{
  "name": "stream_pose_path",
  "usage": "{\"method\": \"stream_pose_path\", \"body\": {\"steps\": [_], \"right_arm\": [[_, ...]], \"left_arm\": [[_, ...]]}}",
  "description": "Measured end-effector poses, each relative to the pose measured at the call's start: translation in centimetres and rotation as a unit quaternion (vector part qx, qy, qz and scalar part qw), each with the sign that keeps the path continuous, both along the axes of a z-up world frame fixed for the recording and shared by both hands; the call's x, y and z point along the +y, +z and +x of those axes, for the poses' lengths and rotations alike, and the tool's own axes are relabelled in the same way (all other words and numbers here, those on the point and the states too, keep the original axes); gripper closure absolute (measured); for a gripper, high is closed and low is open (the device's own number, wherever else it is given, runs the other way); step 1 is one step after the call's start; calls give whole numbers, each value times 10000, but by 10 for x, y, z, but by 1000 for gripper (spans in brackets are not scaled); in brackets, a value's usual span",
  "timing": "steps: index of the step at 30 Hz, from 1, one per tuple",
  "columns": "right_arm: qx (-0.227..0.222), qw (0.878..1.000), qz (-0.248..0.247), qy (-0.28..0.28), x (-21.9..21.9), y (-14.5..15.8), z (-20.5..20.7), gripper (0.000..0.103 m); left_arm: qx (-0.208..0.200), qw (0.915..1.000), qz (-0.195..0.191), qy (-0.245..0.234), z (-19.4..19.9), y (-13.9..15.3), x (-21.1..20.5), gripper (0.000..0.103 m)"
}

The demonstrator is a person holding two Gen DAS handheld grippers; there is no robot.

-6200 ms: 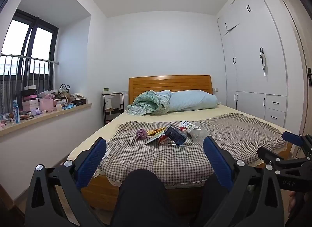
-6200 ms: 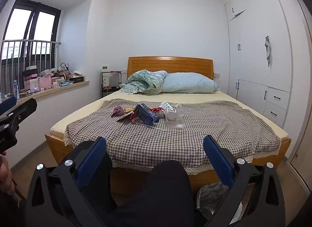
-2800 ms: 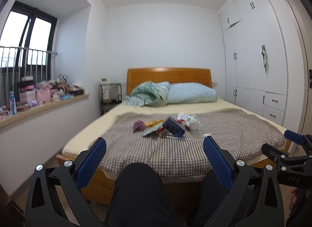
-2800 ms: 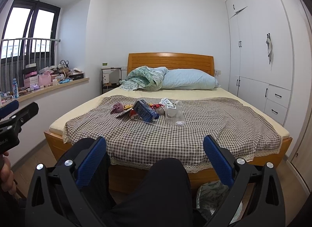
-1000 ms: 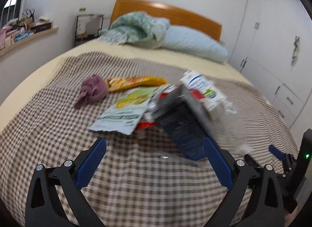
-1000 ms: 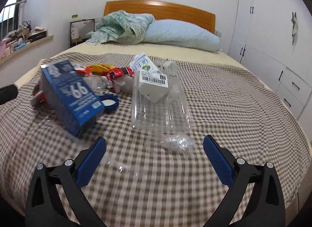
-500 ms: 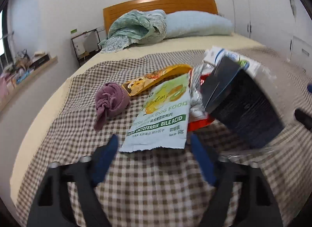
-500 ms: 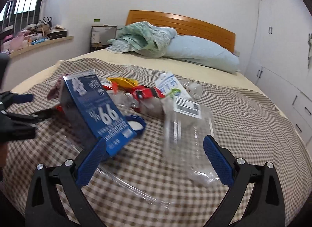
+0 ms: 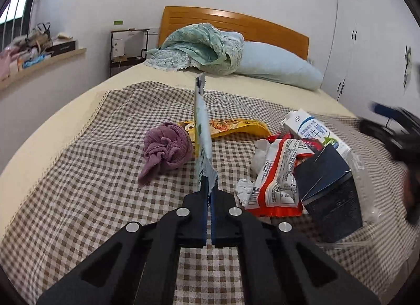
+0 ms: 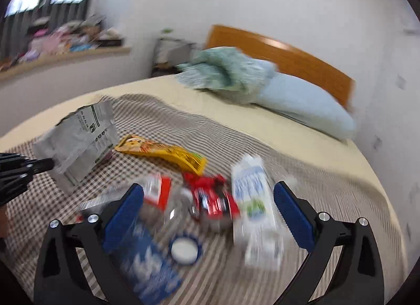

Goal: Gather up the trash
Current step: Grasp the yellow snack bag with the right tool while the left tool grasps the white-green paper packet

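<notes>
My left gripper (image 9: 209,194) is clamped on the near corner of the torn dog-food pouch (image 9: 201,132), which stands edge-on straight up from between my blue pads; the jaws have just been closing, and the foil is pinched between them. From the right wrist view the same pouch (image 10: 78,142) shows its grey printed back, lifted off the cloth at the left with my left gripper (image 10: 51,164) at its lower corner.

My right gripper (image 10: 208,210) is spread wide with nothing pressed between its pads. It hangs above the blurred pile: a blue carton (image 10: 147,260) and a blue-rimmed lid (image 10: 185,250) nearest, then a red wrapper (image 10: 212,200) between the pads, and the white milk carton (image 10: 256,210) just inside my right pad.

In the left wrist view, bare checked cloth (image 9: 78,200) lies open in front of me and to the left, out to its lace edge and the yellow sheet (image 9: 65,111) beyond. Left of the pouch sits a purple cloth ball (image 9: 166,147); behind it lies a yellow snack bag (image 9: 236,125). The right is crowded: a red-and-white noodle packet (image 9: 278,174), a dark box (image 9: 330,192), and the milk carton (image 9: 312,129) farther back. Farther still are the green blanket (image 9: 199,48), pale blue pillow (image 9: 278,69), and wooden headboard (image 9: 249,24).
</notes>
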State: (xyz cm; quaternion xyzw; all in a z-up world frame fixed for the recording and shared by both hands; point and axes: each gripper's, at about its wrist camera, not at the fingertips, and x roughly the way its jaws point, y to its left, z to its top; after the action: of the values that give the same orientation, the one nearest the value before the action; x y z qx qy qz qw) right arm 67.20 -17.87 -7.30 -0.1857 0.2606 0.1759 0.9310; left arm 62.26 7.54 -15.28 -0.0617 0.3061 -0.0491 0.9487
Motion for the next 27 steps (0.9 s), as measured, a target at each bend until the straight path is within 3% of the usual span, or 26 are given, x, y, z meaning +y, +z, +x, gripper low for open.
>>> {"method": "stream_pose_path", "body": {"steps": [3,6,9,11,12,14,16,18,21,27], "right_arm": [[674,9927,-595,802,36,-14,58,8],[866,9783,-1543,1082,69,-39,101,8],[1338,9681,-1800,1117,83,-67,143,8],[1575,9617,-1966,1081,90,-88,163,17],[1706,9586,-2035,1024,93,-97,171,32],[1874,9530,-2194,929,98,-116,182,43],[1887,9523,-2257,817,99,-124,185,71],[1860,9564,-2121,757,97,-123,182,76],[1456,9603,-2268,718,97,-111,158,84],[773,9697,-2296,330,77,-57,109,87]], "left_arm": [[56,9996,-282,39,-6,-2,12,103],[71,9988,-475,133,-6,-4,20,103],[18,9973,-698,212,-3,-3,28,103],[-23,9965,-797,251,1,-2,32,103],[-31,9964,-819,222,3,-2,32,103],[-16,9965,-812,185,7,-3,29,103],[-8,9972,-733,143,10,-5,27,103],[9,9972,-724,172,9,-5,27,103],[10,9969,-738,267,9,-4,31,103],[-358,9979,-385,370,-8,16,21,103]]}}
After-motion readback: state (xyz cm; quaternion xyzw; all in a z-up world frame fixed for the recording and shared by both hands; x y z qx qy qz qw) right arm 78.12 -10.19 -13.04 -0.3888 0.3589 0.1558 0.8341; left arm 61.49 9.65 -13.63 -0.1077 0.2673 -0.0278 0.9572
